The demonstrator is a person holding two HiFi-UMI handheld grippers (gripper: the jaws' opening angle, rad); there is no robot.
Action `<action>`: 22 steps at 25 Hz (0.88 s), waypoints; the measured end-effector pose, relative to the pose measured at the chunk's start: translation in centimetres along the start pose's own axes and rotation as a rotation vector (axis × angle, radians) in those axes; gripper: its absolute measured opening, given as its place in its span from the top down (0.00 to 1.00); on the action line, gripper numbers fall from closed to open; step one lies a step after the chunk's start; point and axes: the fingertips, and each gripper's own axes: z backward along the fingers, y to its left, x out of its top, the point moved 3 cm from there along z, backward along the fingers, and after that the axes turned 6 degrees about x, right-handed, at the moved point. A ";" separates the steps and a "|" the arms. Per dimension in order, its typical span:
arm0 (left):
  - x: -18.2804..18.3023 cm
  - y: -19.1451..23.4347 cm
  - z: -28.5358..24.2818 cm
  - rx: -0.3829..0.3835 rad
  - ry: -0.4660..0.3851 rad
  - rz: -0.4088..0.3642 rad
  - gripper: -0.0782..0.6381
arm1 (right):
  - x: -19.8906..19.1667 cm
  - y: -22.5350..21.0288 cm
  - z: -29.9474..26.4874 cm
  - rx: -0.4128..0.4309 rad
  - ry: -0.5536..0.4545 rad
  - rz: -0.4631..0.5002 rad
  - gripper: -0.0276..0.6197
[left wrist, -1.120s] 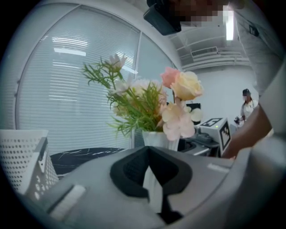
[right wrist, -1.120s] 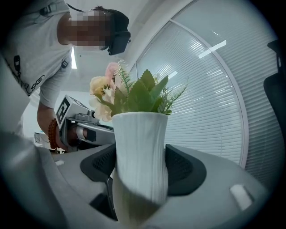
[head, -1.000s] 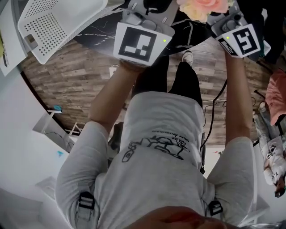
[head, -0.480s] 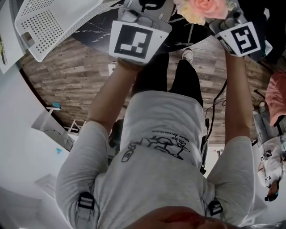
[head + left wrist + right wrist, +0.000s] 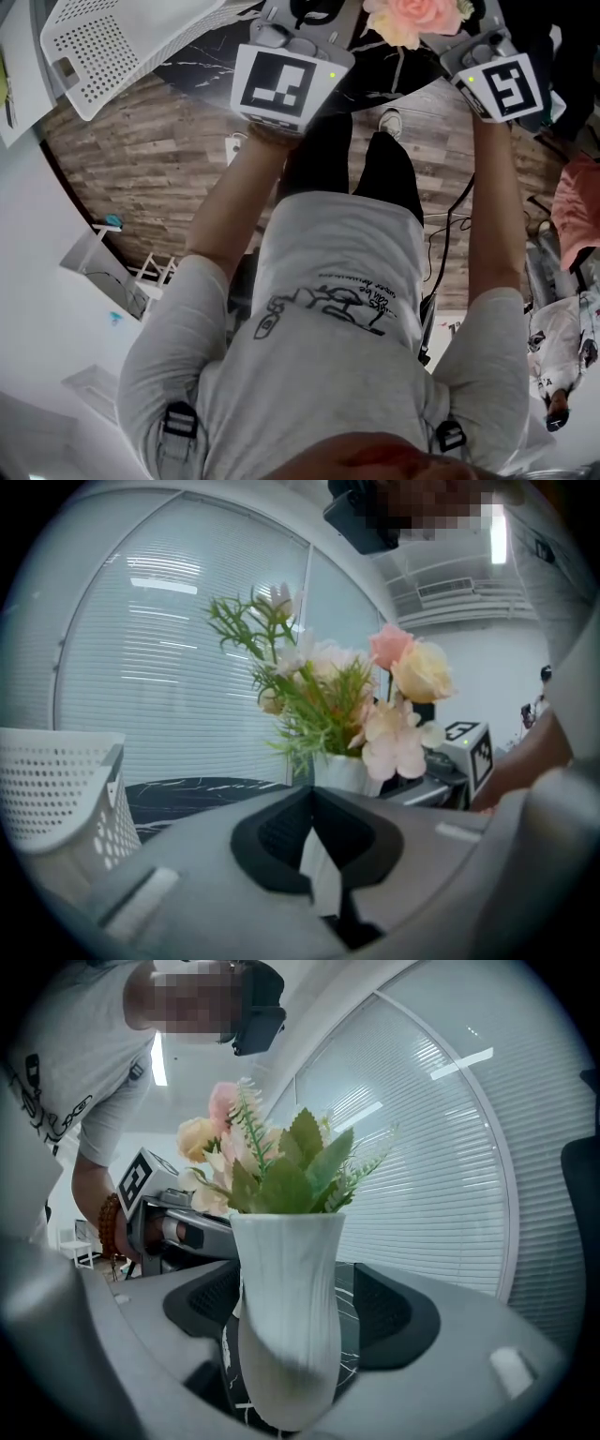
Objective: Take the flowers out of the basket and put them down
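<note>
shirt (image 5: pixel 328 309) — grey, black print | trousers (image 5: pixel 361 169) — black | white shoe (image 5: pixel 394 120)

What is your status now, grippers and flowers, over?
Left gripper shut, empty. Right gripper just opening, white vase of flowers inside it, not squeezed. Basket off to the left, nothing in the way.
</note>
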 end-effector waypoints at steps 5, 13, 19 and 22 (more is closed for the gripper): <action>-0.2 -0.3 2.2 0.014 0.027 0.019 0.89 | 1.2 0.4 2.8 -0.041 0.065 0.012 0.38; 3.7 -3.0 7.2 0.004 0.023 0.079 0.89 | 6.6 3.8 8.5 -0.099 0.156 -0.059 0.70; 10.3 -5.4 10.3 -0.060 -0.047 0.101 0.89 | 14.3 7.1 9.5 -0.085 0.090 -0.107 0.91; 13.9 -6.6 12.3 -0.078 -0.088 0.121 0.89 | 18.1 9.6 9.3 -0.047 0.057 -0.121 0.93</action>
